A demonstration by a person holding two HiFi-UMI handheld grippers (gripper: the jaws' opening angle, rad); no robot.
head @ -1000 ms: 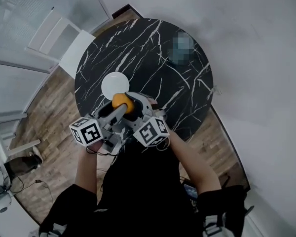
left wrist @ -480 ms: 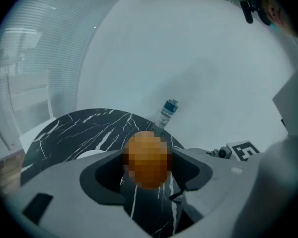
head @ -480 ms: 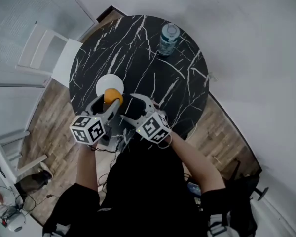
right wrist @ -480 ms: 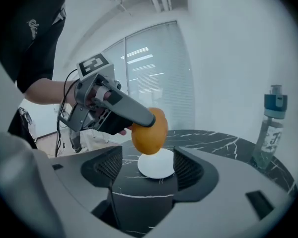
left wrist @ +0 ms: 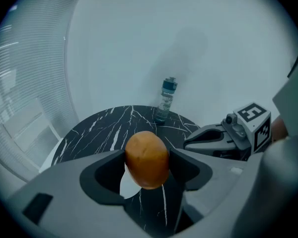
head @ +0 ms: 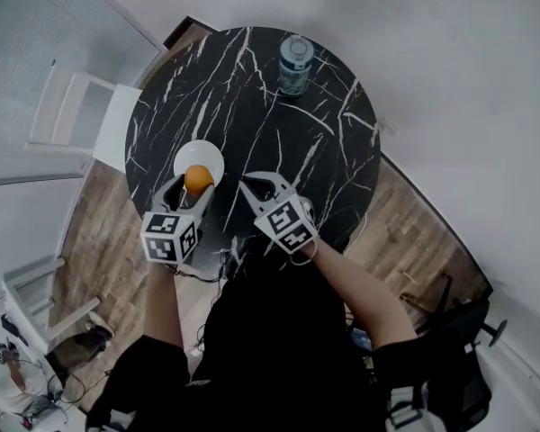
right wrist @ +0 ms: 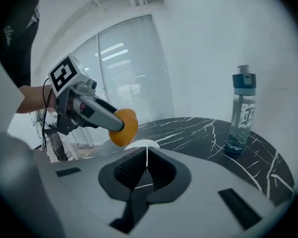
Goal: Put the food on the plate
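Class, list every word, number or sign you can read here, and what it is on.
None can be read.
Bottle: dark print, too blurred to read.
Shirt: small pale print, too small to read.
Marker cubes: black-and-white square patterns, no letters.

The left tongs [head: 195,184] have carried the food [head: 196,178] from just below the plate [head: 198,153] to over the plate's lower edge, centre-left of the frame. The right tongs [head: 250,186], earlier close against the food, now sit apart to its right. Their jaws have just been closing and meet on nothing.
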